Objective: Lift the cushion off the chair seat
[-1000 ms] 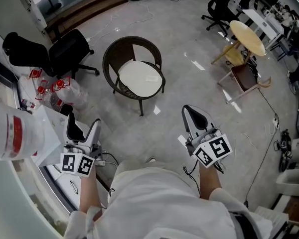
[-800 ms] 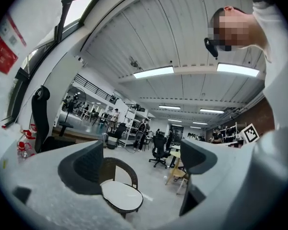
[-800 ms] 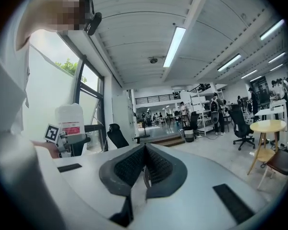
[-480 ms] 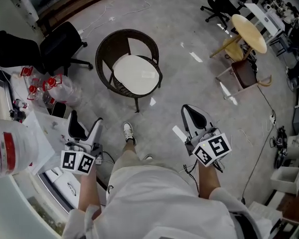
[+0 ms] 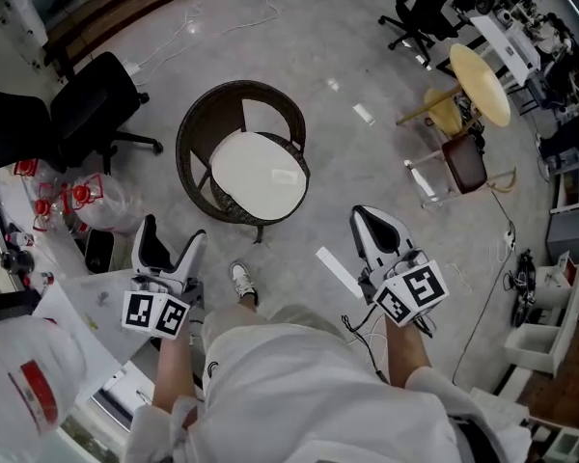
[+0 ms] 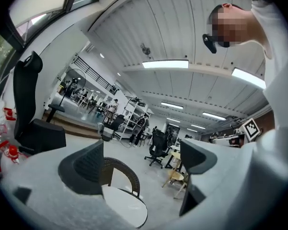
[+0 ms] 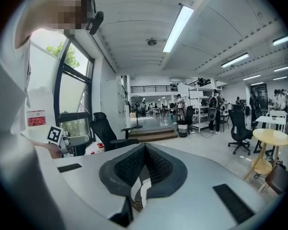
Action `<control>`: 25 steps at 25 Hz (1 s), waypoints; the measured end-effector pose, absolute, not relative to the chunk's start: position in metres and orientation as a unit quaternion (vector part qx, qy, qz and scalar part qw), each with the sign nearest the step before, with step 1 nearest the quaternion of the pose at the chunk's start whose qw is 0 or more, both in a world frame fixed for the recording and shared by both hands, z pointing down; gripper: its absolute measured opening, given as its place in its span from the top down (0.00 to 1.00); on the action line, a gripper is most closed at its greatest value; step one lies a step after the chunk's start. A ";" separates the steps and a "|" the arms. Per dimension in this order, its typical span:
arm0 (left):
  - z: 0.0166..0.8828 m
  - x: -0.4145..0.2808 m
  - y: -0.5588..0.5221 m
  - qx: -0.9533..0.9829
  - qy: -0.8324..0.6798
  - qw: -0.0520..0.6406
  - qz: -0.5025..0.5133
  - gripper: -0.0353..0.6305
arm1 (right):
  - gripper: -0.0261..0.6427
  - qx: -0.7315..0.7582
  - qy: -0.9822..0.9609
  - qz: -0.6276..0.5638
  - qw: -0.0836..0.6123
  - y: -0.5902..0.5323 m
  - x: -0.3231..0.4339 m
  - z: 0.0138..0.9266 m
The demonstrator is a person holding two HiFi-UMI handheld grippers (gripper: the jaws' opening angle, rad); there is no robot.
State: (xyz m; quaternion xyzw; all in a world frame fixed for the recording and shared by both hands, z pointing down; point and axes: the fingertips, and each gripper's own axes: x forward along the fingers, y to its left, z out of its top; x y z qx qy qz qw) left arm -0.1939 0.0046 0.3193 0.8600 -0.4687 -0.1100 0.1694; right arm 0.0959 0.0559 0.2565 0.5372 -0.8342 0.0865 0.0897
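A round dark wicker chair (image 5: pixel 201 123) stands on the grey floor ahead of me, with a white round cushion (image 5: pixel 259 175) lying flat on its seat. My left gripper (image 5: pixel 172 235) is held open, well short of the chair and below it in the head view. In the left gripper view the wicker chair (image 6: pixel 122 169) and the cushion (image 6: pixel 129 207) show between the spread jaws of the left gripper (image 6: pixel 141 164). My right gripper (image 5: pixel 365 215) is shut, empty, to the right of the chair. In the right gripper view the right gripper (image 7: pixel 145 150) points past the chair.
A black office chair (image 5: pixel 92 104) stands left of the wicker chair, beside red-capped bottles (image 5: pixel 53 201). A round wooden table (image 5: pixel 482 80) and a small chair (image 5: pixel 463 167) are at the right. A white strip (image 5: pixel 338 271) lies on the floor. My shoe (image 5: pixel 241 280) is just before the chair.
I have stepped toward the wicker chair, so it and the cushion sit lower and nearer in the head view. Both grippers keep their pose and state.
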 end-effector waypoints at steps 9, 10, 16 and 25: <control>0.344 -0.164 -0.071 0.870 -0.437 0.207 -0.092 0.21 | 0.96 0.549 -0.824 0.102 0.101 -0.001 0.100 0.258; 0.346 -0.159 -0.076 0.870 -0.437 0.211 -0.091 0.21 | 0.96 0.548 -0.824 0.102 0.101 -0.008 0.104 0.258; 0.349 -0.140 -0.106 0.858 -0.454 0.222 -0.092 0.21 | 0.96 0.530 -0.837 0.106 0.086 -0.054 0.127 0.260; 0.413 -0.121 -0.133 0.832 -0.494 0.250 -0.026 0.21 | 0.96 0.470 -0.866 0.142 0.095 -0.113 0.134 0.301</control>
